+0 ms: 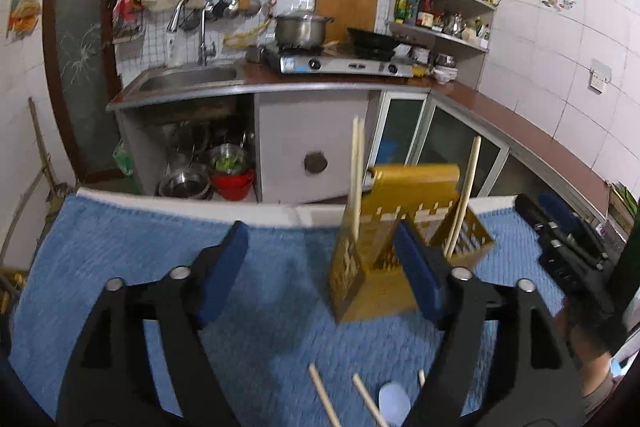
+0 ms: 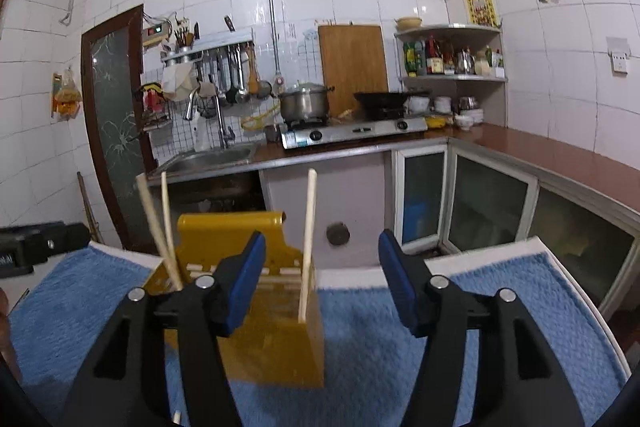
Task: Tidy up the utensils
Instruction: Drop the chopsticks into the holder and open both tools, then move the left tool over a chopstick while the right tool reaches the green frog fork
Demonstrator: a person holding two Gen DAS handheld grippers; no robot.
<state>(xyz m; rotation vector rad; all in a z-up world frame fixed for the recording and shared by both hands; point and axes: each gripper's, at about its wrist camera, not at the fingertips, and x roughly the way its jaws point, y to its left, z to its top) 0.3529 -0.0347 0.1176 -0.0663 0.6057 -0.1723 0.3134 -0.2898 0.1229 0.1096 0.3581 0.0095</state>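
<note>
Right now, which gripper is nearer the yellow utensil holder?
Probably the right gripper: its left finger overlaps the yellow holder, close in front of it. The left gripper sits back, mostly to the holder's left. Both are open and empty.

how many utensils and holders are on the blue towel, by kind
pale wooden chopsticks standing in the holder: 3
pale wooden chopsticks lying loose on the blue towel: 3, the third only a tip at the frame edge
small white spoon lying on the towel: 1
yellow plastic utensil holder: 1
total: 8
</note>
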